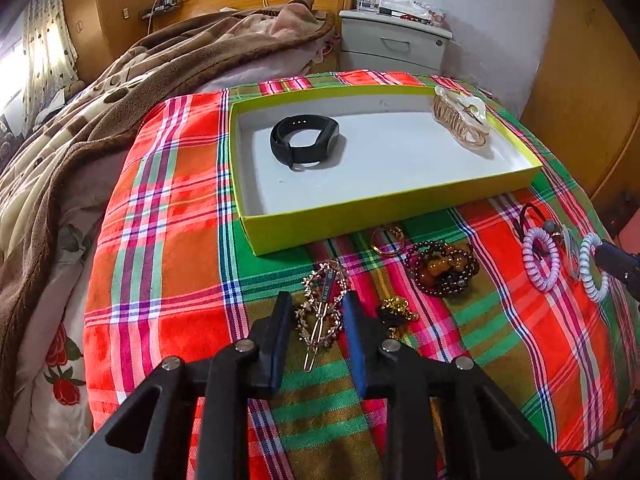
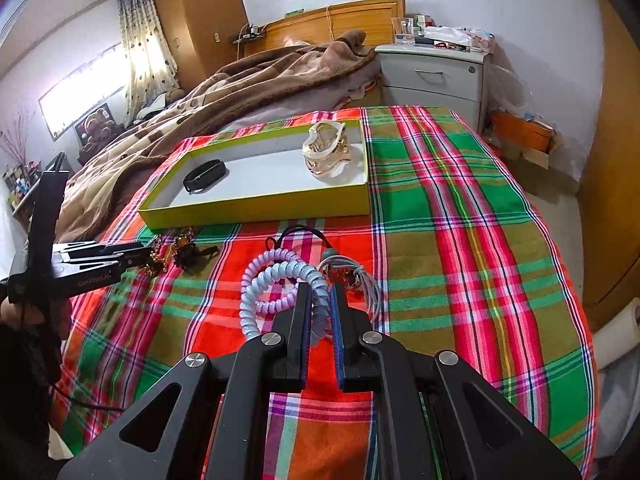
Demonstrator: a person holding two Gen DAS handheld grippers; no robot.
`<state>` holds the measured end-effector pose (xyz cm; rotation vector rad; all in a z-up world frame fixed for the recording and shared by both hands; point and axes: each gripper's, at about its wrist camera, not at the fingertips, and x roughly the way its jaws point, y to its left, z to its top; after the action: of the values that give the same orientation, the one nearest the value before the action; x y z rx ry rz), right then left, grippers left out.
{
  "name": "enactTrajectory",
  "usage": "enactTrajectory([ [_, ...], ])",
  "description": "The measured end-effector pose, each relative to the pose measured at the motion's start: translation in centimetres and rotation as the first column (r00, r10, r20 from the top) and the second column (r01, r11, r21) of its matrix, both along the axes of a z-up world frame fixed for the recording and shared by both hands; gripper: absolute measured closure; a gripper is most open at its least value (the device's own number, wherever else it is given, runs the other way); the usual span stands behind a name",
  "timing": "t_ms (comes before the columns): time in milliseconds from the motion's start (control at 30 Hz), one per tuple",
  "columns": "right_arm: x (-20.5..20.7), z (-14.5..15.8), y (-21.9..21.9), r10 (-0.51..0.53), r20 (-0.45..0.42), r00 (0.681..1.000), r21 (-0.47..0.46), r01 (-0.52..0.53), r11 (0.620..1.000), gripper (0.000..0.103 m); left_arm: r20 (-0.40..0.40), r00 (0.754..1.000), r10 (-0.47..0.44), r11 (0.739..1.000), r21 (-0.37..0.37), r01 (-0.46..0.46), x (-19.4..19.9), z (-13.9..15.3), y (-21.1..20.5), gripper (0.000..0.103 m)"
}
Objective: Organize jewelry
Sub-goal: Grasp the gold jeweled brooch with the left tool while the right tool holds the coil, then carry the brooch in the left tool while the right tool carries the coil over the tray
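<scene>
My left gripper points down at the plaid cloth, its blue pads closed against both sides of a gold chain hair clip. My right gripper is shut on a pale blue spiral hair tie; a lilac spiral tie lies against it. Behind them stands a shallow yellow-green box holding a black wristband and a cream hair claw. Dark red and amber bead bracelets, a gold ring and a gold bead piece lie in front of the box.
The plaid cloth covers the foot of a bed. A brown blanket is heaped at the left. A grey nightstand stands behind the bed, and wooden wardrobe panels line the right side. A black hair elastic lies near the spiral ties.
</scene>
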<state>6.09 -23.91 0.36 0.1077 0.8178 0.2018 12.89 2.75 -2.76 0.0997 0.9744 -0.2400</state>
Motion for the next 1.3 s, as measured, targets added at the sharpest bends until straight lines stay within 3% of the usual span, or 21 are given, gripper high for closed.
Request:
enactTrajectory([
  [967, 0.7, 1.9, 0.9, 0.009, 0.060, 0.998, 0.028, -0.010, 1.000, 0.093, 0.064, 0.996, 0.068, 0.995, -0.076, -0.063, -1.1, 3.1, 2.3, 0.078],
  [1300, 3.9, 3.9, 2.0, 0.030, 0.086, 0.996, 0.029, -0.032, 0.999, 0.093, 0.109, 0.991, 0.079, 0.993, -0.098, -0.068, 0.1, 5.3, 2.3, 0.078],
])
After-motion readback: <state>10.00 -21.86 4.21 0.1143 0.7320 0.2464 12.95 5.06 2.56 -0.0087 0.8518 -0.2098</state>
